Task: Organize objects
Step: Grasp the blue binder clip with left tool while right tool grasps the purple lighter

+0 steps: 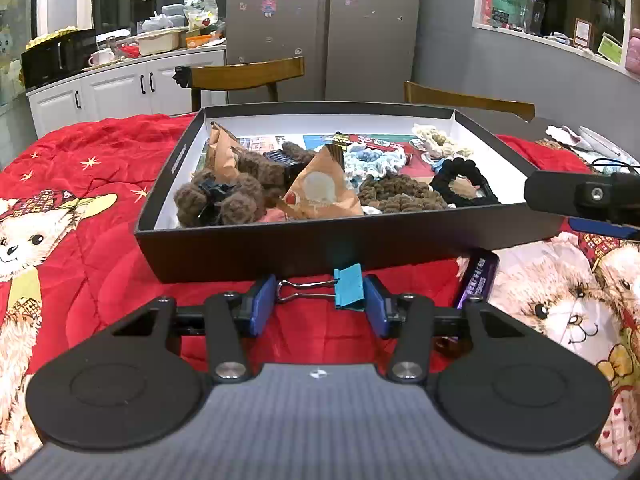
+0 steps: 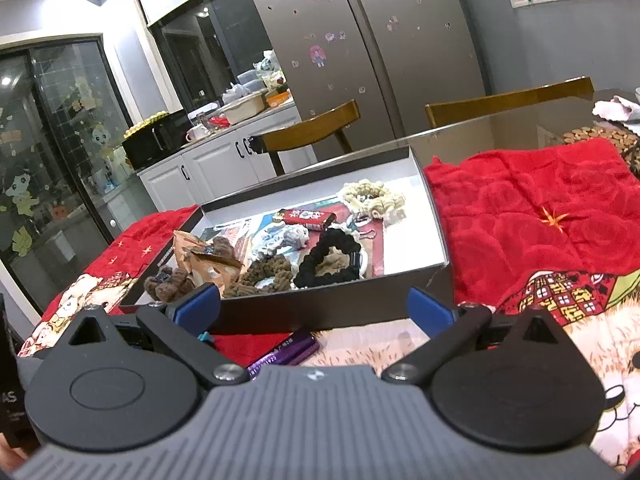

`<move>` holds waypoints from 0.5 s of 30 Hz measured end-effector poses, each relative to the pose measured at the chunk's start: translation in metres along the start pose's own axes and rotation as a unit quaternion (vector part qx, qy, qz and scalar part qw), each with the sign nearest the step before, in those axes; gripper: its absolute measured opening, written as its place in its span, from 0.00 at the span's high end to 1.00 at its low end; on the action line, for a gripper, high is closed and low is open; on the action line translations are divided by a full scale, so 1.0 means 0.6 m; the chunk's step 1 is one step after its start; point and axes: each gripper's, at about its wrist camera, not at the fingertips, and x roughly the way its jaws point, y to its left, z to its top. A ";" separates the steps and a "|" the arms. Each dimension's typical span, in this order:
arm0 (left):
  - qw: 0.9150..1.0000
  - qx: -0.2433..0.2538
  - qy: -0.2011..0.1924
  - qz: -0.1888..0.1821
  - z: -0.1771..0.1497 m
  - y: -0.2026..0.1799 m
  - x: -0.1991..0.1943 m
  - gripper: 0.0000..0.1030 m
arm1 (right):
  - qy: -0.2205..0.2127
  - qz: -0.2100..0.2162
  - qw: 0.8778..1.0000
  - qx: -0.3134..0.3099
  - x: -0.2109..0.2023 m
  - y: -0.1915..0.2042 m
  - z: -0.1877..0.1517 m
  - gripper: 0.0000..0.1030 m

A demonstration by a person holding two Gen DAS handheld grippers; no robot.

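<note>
Lower left of the right wrist view – white letters "AS" on a black object [image 2: 9, 396]; the purple packet's [image 2: 286, 352] print is unreadable.

Both tongs [image 1: 320, 306] [image 2: 314, 314] have black linkage arms, silver screws, blue pads and ribbed grey bodies.

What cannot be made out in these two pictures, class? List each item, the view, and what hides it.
- Purple packet: left wrist view, its lower end is behind the left tool; the print is too small to read in both views.
- Papers lining the black box: both views, covered by scrunchies and paper packets.
- Blue binder clip: right wrist view, only a sliver shows behind the right tool.
</note>
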 end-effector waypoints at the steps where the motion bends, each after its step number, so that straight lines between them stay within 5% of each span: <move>1: 1.000 0.002 0.000 0.002 -0.002 0.001 -0.003 0.47 | 0.003 0.001 1.000 -0.001 0.002 0.000 -0.001 0.00; 15: 0.999 -0.011 -0.002 0.051 -0.069 0.055 -0.103 0.47 | 0.041 0.041 0.993 -0.106 0.024 0.030 -0.028 0.00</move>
